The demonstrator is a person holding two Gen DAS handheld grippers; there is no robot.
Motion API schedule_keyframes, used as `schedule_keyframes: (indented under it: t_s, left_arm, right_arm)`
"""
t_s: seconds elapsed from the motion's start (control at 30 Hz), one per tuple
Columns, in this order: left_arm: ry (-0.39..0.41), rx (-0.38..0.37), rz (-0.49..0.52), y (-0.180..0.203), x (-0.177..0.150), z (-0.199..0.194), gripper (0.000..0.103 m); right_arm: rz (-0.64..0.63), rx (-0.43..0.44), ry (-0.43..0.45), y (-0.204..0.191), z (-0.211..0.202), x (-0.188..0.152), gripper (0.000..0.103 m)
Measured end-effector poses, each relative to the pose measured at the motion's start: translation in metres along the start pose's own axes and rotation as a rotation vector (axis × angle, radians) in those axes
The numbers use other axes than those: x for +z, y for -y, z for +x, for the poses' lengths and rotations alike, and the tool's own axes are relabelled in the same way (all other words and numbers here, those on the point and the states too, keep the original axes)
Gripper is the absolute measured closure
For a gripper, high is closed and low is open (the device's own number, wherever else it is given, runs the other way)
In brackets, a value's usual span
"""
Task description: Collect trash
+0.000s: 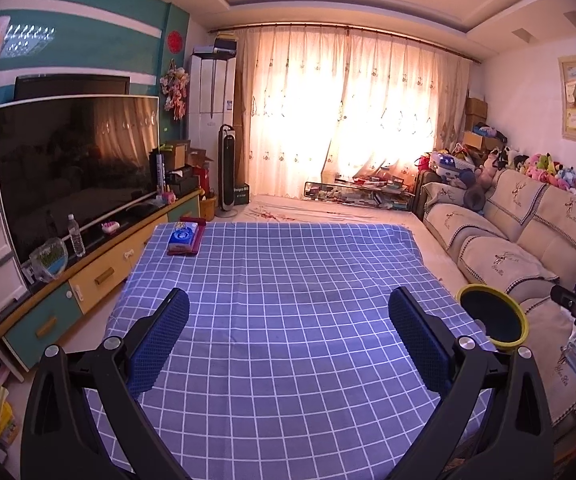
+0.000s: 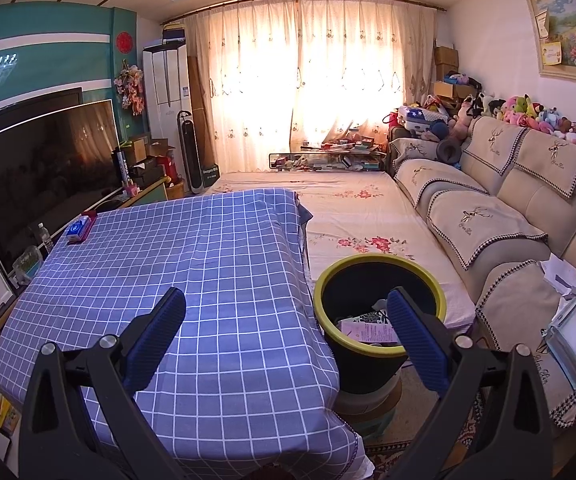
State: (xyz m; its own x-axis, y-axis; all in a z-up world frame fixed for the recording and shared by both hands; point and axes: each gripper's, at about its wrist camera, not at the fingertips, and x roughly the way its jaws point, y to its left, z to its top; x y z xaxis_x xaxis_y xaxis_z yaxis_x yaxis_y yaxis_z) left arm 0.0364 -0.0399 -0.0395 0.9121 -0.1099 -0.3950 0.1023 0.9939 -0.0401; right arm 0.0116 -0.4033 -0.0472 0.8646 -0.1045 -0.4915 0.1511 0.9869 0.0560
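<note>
A black bin with a yellow rim point(image 2: 380, 280) stands beside the right edge of the table covered in a blue checked cloth point(image 2: 192, 264). Inside the bin lie a pink paper packet point(image 2: 368, 330) and other scraps. My right gripper point(image 2: 288, 304) is open and empty, its right finger over the bin's mouth, its left finger over the cloth. My left gripper point(image 1: 288, 306) is open and empty above the middle of the table point(image 1: 288, 280). In the left wrist view the bin point(image 1: 492, 318) shows at the table's right edge. A blue tissue pack on a red tray point(image 1: 184, 237) lies at the far left corner.
A TV point(image 1: 76, 160) on a low cabinet runs along the left, with a water bottle point(image 1: 76, 236) on it. A beige sofa point(image 2: 508, 216) with papers point(image 2: 564, 276) lies on the right. A flowered mattress point(image 2: 352, 208) lies beyond the table.
</note>
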Motion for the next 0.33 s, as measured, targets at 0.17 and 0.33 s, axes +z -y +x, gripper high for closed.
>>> schedule_keyframes:
  t_s: [0.17, 0.33]
  left_arm:
    - [-0.066, -0.001, -0.007, -0.004, 0.004, 0.027, 0.005]
    - [-0.157, 0.051, -0.020, -0.032, 0.005, 0.091, 0.005]
  right_arm:
    - [-0.016, 0.043, -0.005, -0.007, 0.015, 0.014, 0.007]
    - [-0.033, 0.134, -0.055, -0.031, 0.067, 0.037, 0.007]
